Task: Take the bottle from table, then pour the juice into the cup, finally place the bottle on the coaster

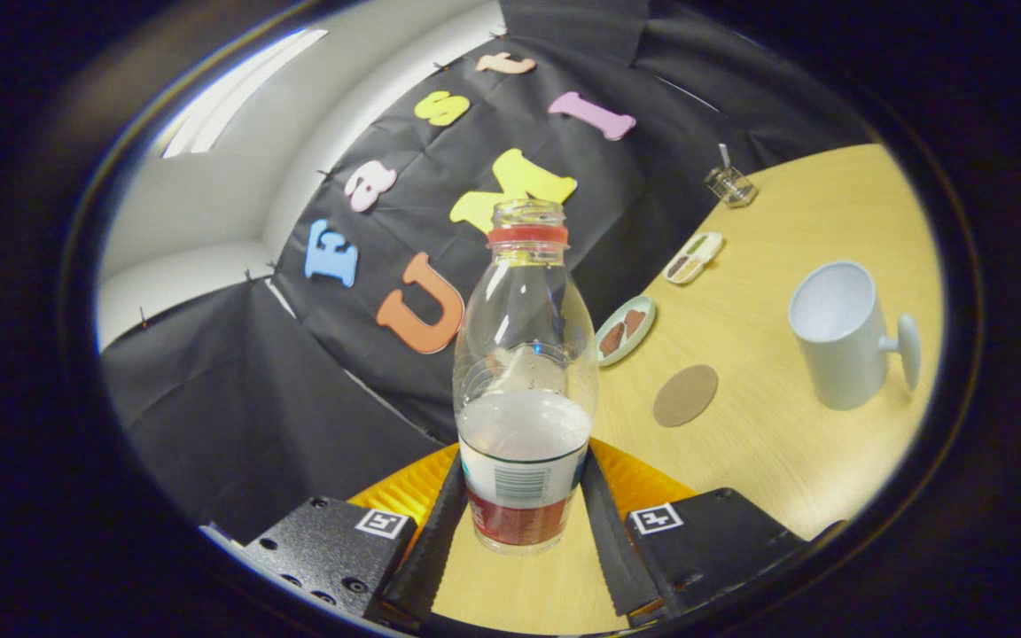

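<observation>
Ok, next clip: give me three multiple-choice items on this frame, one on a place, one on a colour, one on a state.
1. Where is the coaster?
A. On the table between bottle and cup
B. Under the cup
C. Between the fingers

2. What colour is the cup?
A. Red
B. White
C. Black

3. What state is the bottle in?
A. Capped and lying down
B. Uncapped, upright, partly filled
C. Empty, tipped over the cup

Answers:
1 A: the brown disc lies bare beside the bottle, short of the cup.
2 B: body and handle are white.
3 B: its mouth is open, liquid sits low, and the gripper has both fingers against its labelled base.
</observation>
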The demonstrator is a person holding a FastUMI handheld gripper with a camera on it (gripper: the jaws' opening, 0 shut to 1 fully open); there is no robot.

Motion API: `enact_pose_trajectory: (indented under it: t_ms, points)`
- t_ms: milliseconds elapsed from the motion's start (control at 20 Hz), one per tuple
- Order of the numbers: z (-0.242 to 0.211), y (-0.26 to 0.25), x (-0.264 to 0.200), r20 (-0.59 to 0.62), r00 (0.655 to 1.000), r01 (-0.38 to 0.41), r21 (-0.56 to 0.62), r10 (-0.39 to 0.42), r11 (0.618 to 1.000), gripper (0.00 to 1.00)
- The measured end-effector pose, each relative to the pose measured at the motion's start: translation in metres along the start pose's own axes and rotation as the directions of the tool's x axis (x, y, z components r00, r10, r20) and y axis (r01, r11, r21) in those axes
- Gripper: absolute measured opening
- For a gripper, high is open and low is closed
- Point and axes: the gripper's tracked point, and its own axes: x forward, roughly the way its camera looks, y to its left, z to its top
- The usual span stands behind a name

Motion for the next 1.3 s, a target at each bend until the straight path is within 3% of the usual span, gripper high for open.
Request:
enact_pose_trajectory:
  t_ms: [300, 650, 900, 1300]
  points:
    - [-0.006, -0.021, 0.003, 0.004, 1.0, 0.02, 0.226, -0.021, 0.974, 0.76]
    - [-0.002, -0.035, 0.013, 0.039, 0.999, 0.0, 0.471, -0.021, 0.882, 0.76]
    - [0.012, -0.039, 0.016, 0.099, 0.995, -0.039, 0.572, -0.022, 0.82, 0.76]
    - [0.024, -0.043, 0.018, 0.124, 0.991, -0.045, 0.625, -0.042, 0.78, 0.76]
